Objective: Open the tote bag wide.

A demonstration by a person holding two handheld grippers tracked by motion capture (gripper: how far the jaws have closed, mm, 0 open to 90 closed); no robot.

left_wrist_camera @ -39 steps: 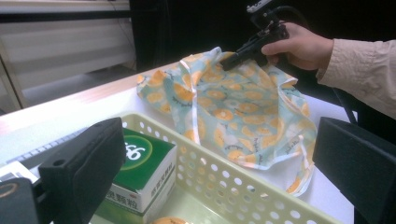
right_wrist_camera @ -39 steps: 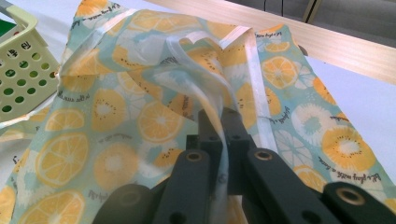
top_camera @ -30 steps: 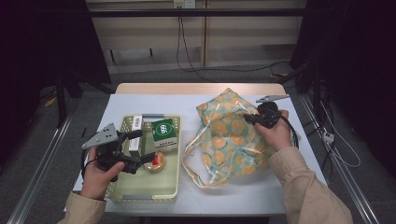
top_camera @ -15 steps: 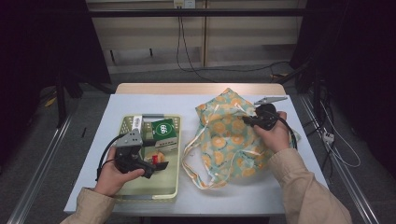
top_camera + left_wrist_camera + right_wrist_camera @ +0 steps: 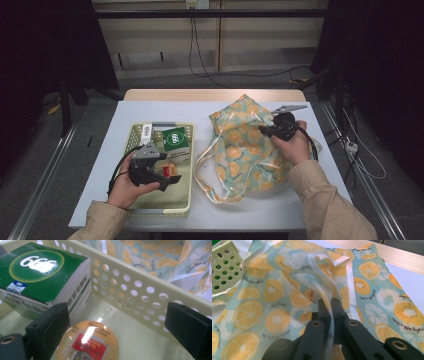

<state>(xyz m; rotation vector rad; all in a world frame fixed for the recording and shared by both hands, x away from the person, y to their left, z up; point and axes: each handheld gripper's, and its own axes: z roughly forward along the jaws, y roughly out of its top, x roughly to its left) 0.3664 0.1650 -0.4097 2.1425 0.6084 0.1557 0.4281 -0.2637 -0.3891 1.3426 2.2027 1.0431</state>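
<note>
round tin point(image 5: 87, 345) lies between the spread-apart left gripper point(image 5: 117, 332); right gripper point(image 5: 329, 307) pinches bag point(image 5: 274, 305).

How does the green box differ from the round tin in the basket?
The green box is rectangular with sharp edges; the round tin is a flat disc. The box is green and white with large white numerals; the tin is orange with a red label. The box stands taller than the tin. Both lie inside the yellow basket.
</note>
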